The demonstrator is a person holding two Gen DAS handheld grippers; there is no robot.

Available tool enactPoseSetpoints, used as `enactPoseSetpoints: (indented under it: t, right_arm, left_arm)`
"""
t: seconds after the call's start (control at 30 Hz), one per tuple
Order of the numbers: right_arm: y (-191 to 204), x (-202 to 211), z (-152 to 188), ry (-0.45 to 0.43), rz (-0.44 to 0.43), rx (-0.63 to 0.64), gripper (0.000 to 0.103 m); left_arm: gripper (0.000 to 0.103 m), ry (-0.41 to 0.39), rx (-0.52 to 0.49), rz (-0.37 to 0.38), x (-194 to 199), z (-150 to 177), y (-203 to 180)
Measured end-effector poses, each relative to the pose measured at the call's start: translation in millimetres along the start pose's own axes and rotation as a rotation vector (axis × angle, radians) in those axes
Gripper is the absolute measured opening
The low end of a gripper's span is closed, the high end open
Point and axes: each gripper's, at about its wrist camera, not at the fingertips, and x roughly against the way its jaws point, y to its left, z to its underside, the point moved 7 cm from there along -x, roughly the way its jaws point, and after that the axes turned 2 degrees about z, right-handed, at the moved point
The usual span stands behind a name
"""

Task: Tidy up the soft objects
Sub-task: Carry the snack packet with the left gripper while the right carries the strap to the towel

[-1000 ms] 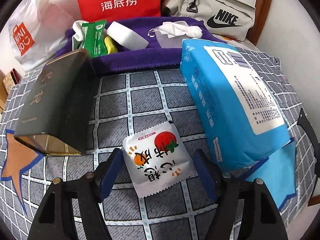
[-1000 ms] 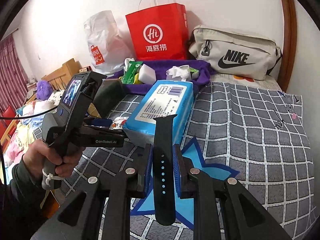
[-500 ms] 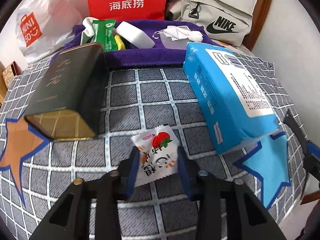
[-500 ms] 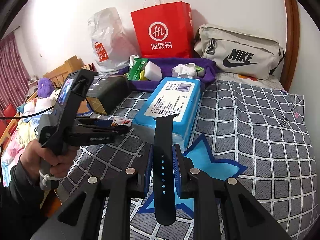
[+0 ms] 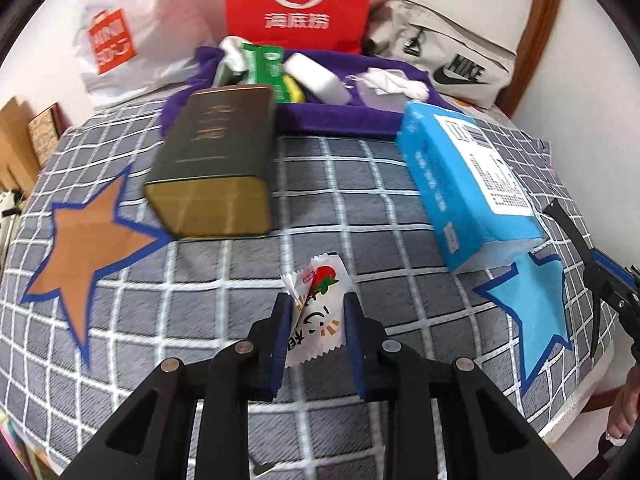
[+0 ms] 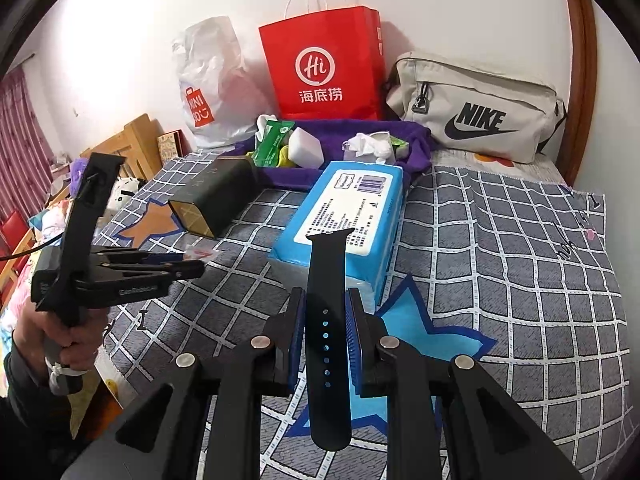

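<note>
My left gripper [image 5: 316,312] is shut on a small white snack packet [image 5: 318,308] with a red strawberry print and holds it above the grey checked bedspread [image 5: 360,184]. It also shows in the right wrist view [image 6: 188,264]. My right gripper [image 6: 326,312] is shut on a black watch strap [image 6: 326,320], held upright above the blue star patch [image 6: 420,328]. A purple cloth tray [image 5: 340,120] at the back holds a green pack [image 5: 264,68], a white sponge [image 5: 316,80] and crumpled tissue [image 5: 388,82].
A dark green tin box [image 5: 216,160] lies left of centre. A blue tissue pack [image 5: 468,176] lies to the right. A red paper bag [image 5: 298,0], a white plastic bag [image 5: 120,40] and a beige Nike bag [image 5: 448,60] stand behind the tray. An orange star patch [image 5: 88,244] is at left.
My left gripper closed on the snack packet and lifted it off the bedspread, pulling back from the tray. My right gripper kept hold of the strap and hardly moved.
</note>
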Motion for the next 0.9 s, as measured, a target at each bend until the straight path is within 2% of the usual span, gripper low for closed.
enactPoseSetpoints:
  t: [0.3, 0.63, 0.9]
  right_arm:
    - [4.2, 0.1, -15.4, -0.016, -0.001, 0.017, 0.02]
    - [6.7, -2.0, -59.7, -0.051, 0.005, 0.03, 0.02]
    - [8.3, -12.0, -100.2, -0.078, 0.001, 0.045, 0.02]
  left_arm:
    - [0.025, -0.062, 0.051, -0.014, 35.8, -10.5, 24.6]
    - [0.025, -0.127, 0.06, -0.043, 61.7, -52.9, 34.9]
    - [0.025, -0.146, 0.06, -0.07, 63.7, -84.7, 41.7]
